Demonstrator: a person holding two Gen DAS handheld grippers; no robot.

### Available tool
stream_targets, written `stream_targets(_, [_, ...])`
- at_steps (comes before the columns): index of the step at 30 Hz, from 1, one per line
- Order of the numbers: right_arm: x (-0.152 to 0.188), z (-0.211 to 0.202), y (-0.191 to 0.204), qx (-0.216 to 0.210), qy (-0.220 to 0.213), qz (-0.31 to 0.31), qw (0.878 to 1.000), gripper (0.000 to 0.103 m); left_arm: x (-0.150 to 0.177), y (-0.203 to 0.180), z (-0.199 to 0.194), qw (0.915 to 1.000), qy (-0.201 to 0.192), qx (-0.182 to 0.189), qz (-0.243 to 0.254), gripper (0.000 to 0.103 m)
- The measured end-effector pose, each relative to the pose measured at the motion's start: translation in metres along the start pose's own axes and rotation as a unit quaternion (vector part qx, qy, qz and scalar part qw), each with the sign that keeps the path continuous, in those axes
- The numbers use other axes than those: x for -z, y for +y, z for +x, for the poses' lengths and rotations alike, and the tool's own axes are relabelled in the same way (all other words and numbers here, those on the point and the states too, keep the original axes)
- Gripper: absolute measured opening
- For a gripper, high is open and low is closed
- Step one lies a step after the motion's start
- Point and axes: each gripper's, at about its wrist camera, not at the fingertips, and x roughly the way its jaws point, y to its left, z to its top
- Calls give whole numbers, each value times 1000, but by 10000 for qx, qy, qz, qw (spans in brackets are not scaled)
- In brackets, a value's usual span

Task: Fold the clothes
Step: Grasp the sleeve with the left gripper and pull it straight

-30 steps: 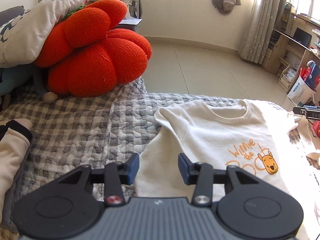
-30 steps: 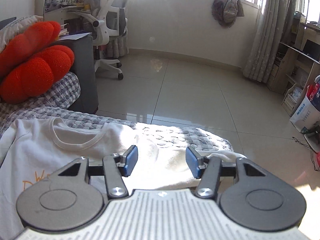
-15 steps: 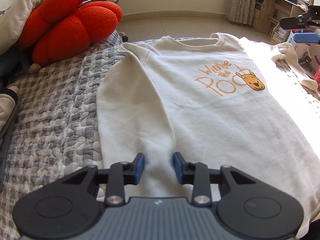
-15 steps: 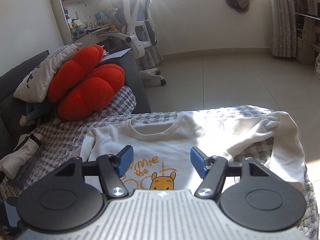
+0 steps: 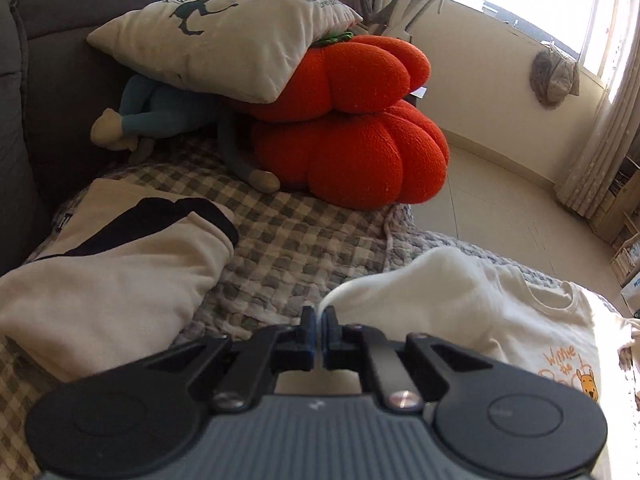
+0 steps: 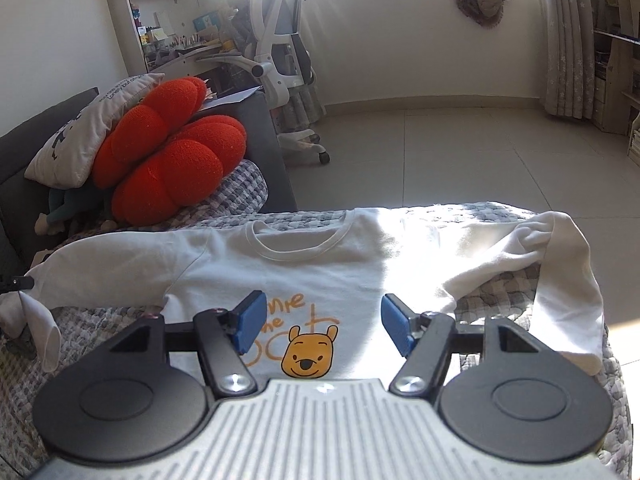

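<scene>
Left wrist view shows your left gripper point(image 5: 319, 320) pinched tight on the end of the left sleeve point(image 5: 384, 280) of the white shirt point(image 5: 500, 312). A thin edge of white cloth sits between the 2 blue pads point(image 5: 308, 326), and the sleeve lifts up to them in a hump. The shirt lies face up on the grey quilt point(image 5: 296, 248), with its orange bear print point(image 5: 588, 384) at the right edge of this view. A beige garment point(image 5: 108, 280) with a black cuff lies on the quilt to the left, apart from the shirt. Behind it are 2 red cushions point(image 5: 352, 136), 1 stacked on the other, with a white pillow point(image 5: 224, 36) leaning on top. In the right wrist view your right gripper point(image 6: 322, 326) has its jaws wide apart and holds nothing. It hangs over the front of the shirt point(image 6: 320, 264), just above the bear print point(image 6: 306, 354). From here the left sleeve point(image 6: 120, 268) is stretched out to the left toward the red cushions point(image 6: 172, 156). The right sleeve point(image 6: 560, 280) bends and hangs down over the quilt point(image 6: 496, 288) at the right.
</scene>
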Motion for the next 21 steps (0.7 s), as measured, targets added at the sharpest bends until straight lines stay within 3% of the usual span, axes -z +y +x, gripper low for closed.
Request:
stream_targets(3, [1, 1, 0, -17, 19, -51, 10000, 67, -20, 32, 12, 9994, 99, -259, -192, 3])
stream_targets(7, [0, 4, 0, -11, 21, -37, 10000, 67, -24, 42, 14, 9994, 89, -336, -66, 15])
stream_targets(9, [0, 5, 0, -9, 33, -37, 10000, 67, -15, 36, 9, 9998, -5, -179, 116, 19])
stream_targets(11, [1, 6, 2, -2, 44, -55, 10000, 67, -1, 30, 9, 9991, 35, -117, 409, 33])
stream_targets(14, [2, 7, 4, 5, 59, -61, 10000, 67, 26, 19, 5, 9958, -13, -132, 906, 38])
stream_targets(18, [2, 6, 5, 3, 49, -116, 9999, 67, 68, 4, 2, 9831, -36, -223, 1815, 45])
stream_targets(21, [2, 6, 4, 1, 52, -112, 9999, 67, 92, 0, 12, 9662, -60, -739, 2470, 46])
